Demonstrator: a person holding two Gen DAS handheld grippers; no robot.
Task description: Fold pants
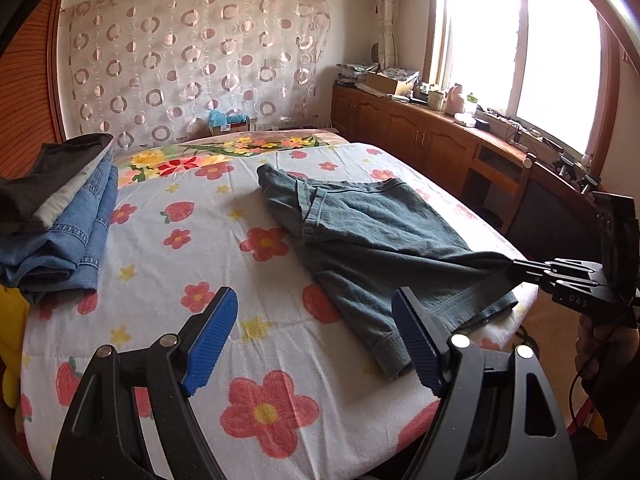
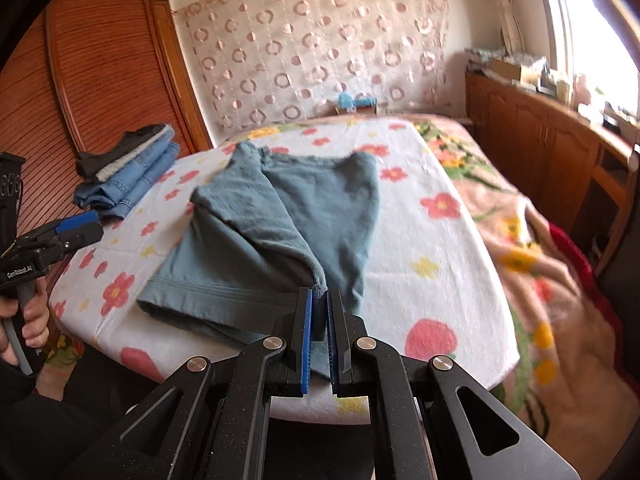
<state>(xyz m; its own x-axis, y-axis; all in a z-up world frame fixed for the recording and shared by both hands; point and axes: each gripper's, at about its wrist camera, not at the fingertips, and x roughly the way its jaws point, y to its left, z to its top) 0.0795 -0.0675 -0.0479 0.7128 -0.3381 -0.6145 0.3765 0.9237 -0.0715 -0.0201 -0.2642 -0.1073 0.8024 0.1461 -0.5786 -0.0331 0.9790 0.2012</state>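
Note:
Grey-green pants (image 1: 372, 236) lie partly folded on the flowered sheet, seen again in the right wrist view as a teal heap (image 2: 280, 224). My right gripper (image 2: 319, 300) is shut on a corner of the pants fabric, which rises taut from the bed into its blue pads. From the left wrist view that same gripper (image 1: 516, 266) pinches the cloth at the bed's right edge. My left gripper (image 1: 314, 316) stands open above the sheet, with the pants hem (image 1: 394, 356) just beside its right finger and nothing between the pads. It also shows at the left in the right wrist view (image 2: 82, 222).
A stack of folded blue jeans and dark clothes (image 1: 56, 216) sits at the bed's far left (image 2: 128, 176). A wooden cabinet (image 1: 420, 132) with clutter runs under the window on the right. A wooden wardrobe (image 2: 100, 68) stands at the left. A person's hand (image 2: 30, 320) holds the left gripper's handle.

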